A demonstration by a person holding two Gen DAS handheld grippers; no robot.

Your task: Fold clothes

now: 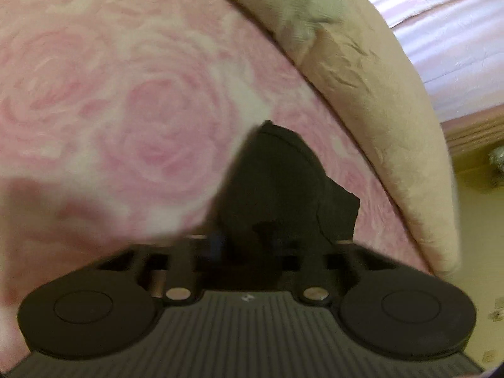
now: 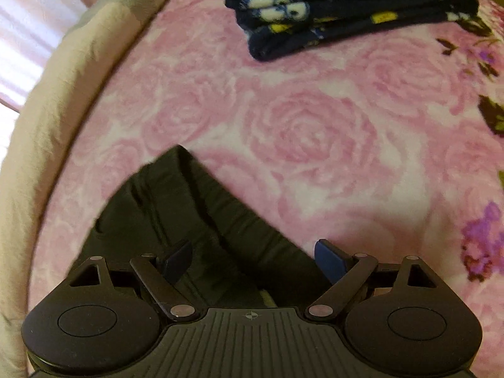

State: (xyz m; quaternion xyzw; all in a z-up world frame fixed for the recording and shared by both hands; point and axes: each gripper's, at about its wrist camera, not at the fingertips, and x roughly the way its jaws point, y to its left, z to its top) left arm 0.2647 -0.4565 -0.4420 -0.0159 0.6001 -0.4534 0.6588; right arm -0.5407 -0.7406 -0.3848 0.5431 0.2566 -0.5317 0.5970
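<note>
Left hand-held gripper (image 1: 249,239): fingertips buried under black cloth (image 1: 277,176), pads not visible. Left view smeared with motion blur on the pink blanket (image 1: 141,94). Right view: folded navy fleece (image 2: 346,9) was cut off by the top edge; black garment (image 2: 189,220) ran under the gripper body.

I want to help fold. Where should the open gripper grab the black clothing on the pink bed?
Probably the black garment's pointed far corner. It lies flat on the rose blanket with bare blanket beyond it. Bring the right gripper down from above, one finger each side of that edge.
</note>
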